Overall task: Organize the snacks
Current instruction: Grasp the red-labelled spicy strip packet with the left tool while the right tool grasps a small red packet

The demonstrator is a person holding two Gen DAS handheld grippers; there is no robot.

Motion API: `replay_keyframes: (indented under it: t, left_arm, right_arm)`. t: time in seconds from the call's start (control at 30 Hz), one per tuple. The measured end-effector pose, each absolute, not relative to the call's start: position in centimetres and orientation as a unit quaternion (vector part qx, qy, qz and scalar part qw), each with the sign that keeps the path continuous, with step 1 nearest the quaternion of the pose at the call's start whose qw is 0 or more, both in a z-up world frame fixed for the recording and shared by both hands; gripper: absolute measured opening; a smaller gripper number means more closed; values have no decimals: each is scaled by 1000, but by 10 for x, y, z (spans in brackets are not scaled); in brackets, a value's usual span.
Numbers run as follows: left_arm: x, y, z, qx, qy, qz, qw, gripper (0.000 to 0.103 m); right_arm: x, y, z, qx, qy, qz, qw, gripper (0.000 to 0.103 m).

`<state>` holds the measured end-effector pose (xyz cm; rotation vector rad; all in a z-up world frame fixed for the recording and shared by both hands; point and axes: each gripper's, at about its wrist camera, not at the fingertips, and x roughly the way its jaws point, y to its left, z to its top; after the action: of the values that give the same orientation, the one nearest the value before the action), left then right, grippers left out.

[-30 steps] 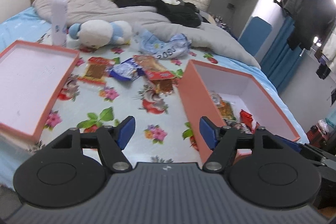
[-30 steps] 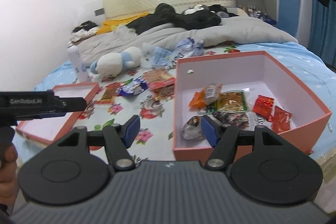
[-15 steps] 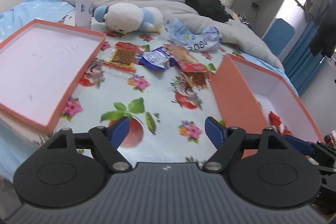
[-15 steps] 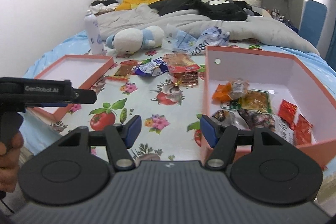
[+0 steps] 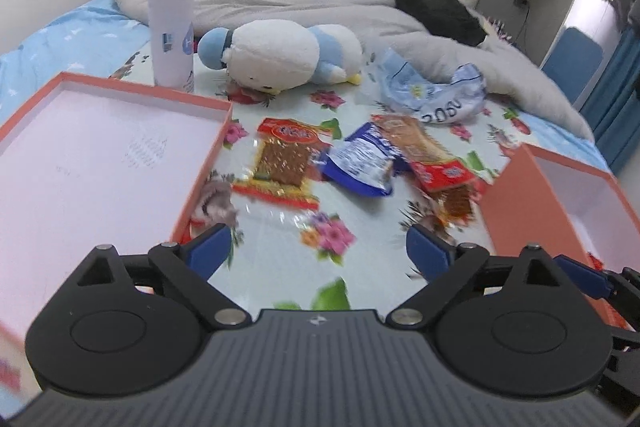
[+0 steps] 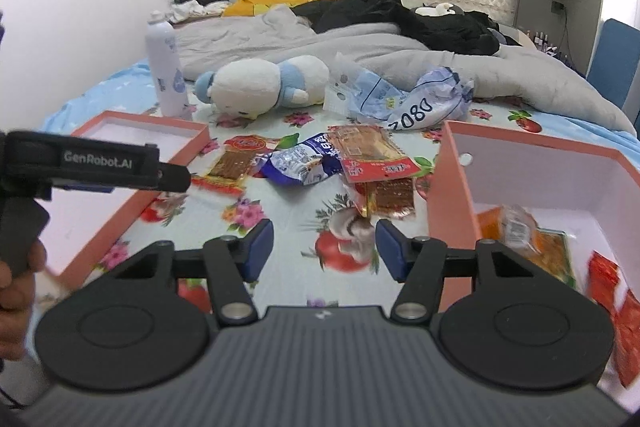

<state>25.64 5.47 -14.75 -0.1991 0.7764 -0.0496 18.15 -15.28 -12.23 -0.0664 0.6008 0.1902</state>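
Loose snack packets lie on the flowered sheet: a red-and-gold packet, a blue-and-white packet, and a red-and-brown packet over another clear red packet. The deep orange box on the right holds several snacks. My left gripper is open and empty, low over the sheet short of the packets. My right gripper is open and empty, beside the box's left wall.
The shallow orange lid lies at left. Behind the snacks are a plush toy, a white bottle, a crumpled blue bag and a grey duvet. The left tool's body crosses the right view.
Both grippers have moved forward and left toward the loose packets. The box has slid toward the right edge of both views. Both jaws stay open.
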Motion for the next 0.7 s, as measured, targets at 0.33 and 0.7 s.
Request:
replay_keyframes:
  t: [0.33,0.7]
  left_arm:
    - [349,52,-192,-40,396,-46,916,96]
    - [404,55,-247,6,410,-45,911,95]
  right_arm:
    - [268,-136,-175,-85,314,30,945,48]
    - [300,-122,-211,-137,302,2,944,42]
